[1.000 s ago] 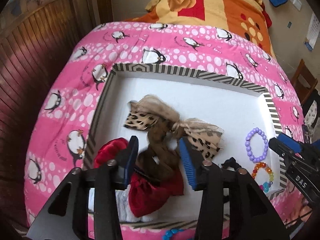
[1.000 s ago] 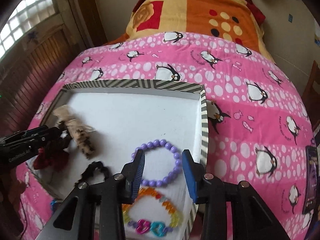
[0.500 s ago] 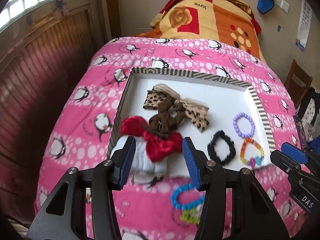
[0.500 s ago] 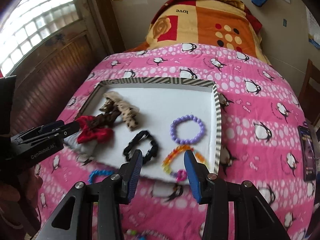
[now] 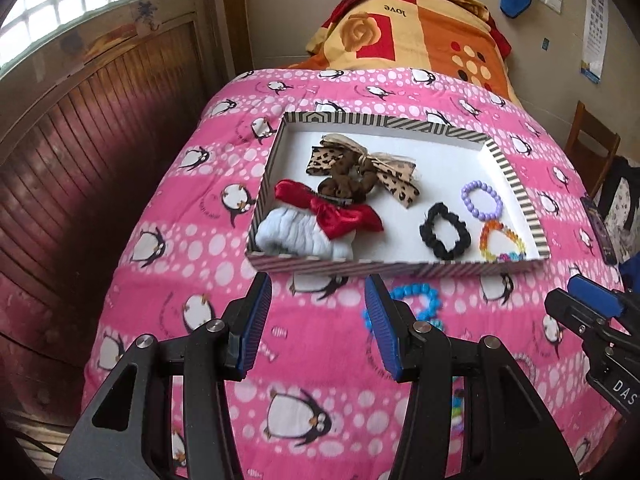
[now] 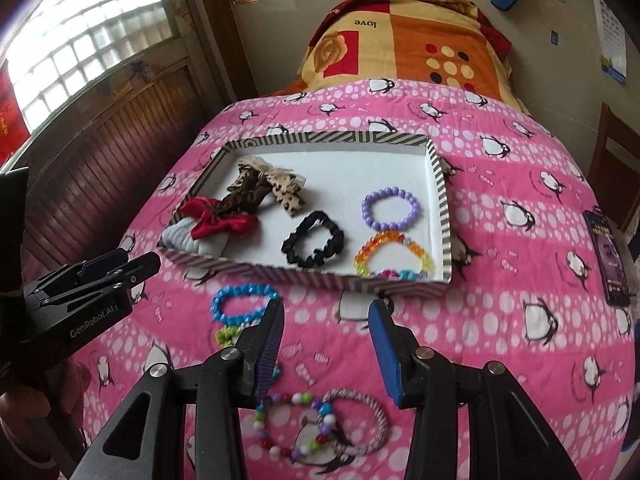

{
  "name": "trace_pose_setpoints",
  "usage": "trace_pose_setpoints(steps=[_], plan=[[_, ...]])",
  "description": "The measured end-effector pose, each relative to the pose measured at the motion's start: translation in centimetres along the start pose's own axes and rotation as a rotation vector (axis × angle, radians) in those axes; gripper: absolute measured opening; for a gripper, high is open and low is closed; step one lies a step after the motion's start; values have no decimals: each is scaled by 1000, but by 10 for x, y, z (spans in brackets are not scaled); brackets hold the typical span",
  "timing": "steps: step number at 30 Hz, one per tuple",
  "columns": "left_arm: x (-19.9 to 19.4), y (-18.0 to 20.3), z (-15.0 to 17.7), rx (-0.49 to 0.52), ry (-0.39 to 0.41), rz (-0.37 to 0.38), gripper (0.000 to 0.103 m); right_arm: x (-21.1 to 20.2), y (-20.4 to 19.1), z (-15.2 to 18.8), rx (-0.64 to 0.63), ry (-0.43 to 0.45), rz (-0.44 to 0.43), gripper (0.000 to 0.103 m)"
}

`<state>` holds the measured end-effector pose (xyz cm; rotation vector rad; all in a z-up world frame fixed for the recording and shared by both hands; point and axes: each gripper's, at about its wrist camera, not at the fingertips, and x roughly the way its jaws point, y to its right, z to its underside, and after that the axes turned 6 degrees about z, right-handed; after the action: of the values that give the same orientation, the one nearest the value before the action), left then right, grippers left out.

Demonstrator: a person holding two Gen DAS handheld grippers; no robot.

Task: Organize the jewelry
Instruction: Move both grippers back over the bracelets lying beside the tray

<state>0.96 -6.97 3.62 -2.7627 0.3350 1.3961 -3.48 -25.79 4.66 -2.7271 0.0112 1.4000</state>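
Currently both my left jaws (image 5: 316, 324) and right jaws (image 6: 326, 344) stand open, empty. Risk: the blue bracelet (image 6: 244, 304) snagging its neighbours on the soft bed (image 6: 520, 240).

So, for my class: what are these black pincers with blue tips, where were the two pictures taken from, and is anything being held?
They are hand-held grippers, one per hand, each with a camera looking along its fingers. One picture is from the left gripper, the other from the right gripper. Both stand open and hold nothing. On the pink blanket sits a striped tray with hair bows, a black scrunchie and a purple bracelet. A blue bracelet and a mixed bead bracelet lie outside it.
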Motion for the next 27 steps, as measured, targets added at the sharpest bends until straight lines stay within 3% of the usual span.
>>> trace_pose_setpoints(steps=[9, 15, 21, 25, 27], plan=[[-20, -3, 21, 3, 47, -11, 48, -10, -7, 18, -1, -1, 3, 42], [-27, -4, 31, 24, 90, -71, 48, -16, -8, 26, 13, 1, -10, 42], [-27, -6, 41, 35, 67, -97, 48, -23, -11, 31, 13, 20, -22, 43], [-30, -4, 45, 66, 69, -119, 48, -30, -13, 35, 5, 53, -13, 67], [-32, -5, 46, 61, 71, -115, 48, -34, -15, 37, -4, 70, -14, 67]])
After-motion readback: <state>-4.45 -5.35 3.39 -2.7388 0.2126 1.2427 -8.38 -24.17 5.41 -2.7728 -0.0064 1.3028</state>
